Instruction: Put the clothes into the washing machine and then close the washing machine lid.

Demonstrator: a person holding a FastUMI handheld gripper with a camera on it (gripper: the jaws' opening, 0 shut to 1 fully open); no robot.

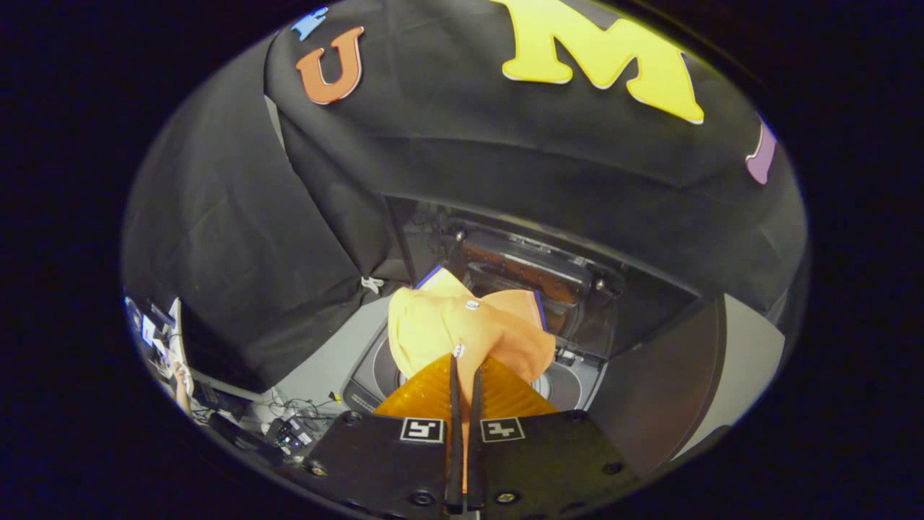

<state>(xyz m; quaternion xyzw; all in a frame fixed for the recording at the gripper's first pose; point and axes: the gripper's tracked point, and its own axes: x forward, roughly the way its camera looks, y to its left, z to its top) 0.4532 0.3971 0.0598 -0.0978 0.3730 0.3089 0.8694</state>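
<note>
Orange shirt (469,328) pinched btwn gripper (465,365) fingers, above washer (375,375).

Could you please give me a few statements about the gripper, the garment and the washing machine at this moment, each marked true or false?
1. The gripper is shut on the orange garment. True.
2. The garment lies fully inside the drum. False: it hangs from the fingers above the washing machine.
3. The lid is closed. False: it stands raised behind the opening.
4. The garment is held over the machine's opening. True.
5. The garment is blue all over. False: it is orange and yellow, with a thin blue edge.
</note>
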